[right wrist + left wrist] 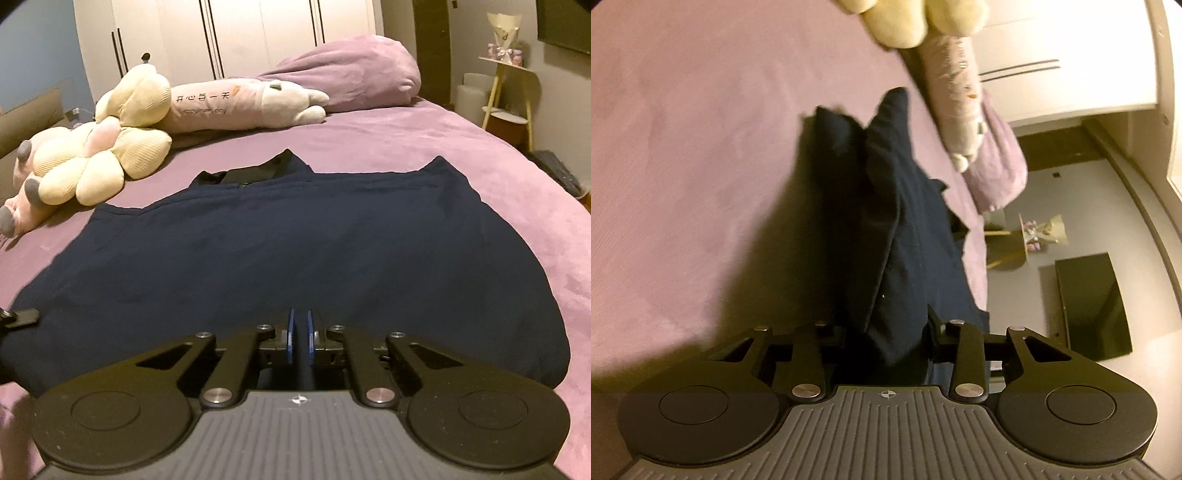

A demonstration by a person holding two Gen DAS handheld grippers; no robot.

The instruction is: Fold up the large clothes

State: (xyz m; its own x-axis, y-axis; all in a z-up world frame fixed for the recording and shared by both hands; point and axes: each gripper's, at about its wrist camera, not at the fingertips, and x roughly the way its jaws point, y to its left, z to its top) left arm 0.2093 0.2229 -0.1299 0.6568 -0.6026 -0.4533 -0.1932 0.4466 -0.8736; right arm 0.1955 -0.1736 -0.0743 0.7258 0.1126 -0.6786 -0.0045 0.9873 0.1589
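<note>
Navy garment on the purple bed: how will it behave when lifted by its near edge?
The dark navy fabric garment is likely floppy: it bunches into loose folds between the left tool's fingers. Probably it drapes and sags unevenly. The plush purple bedcover may drag on it.

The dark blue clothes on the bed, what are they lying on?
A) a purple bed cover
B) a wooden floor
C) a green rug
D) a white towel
A: the dark blue clothes are spread flat on the purple bed cover, which shows all around them, with the plush toys lying on the same cover further back.
</note>
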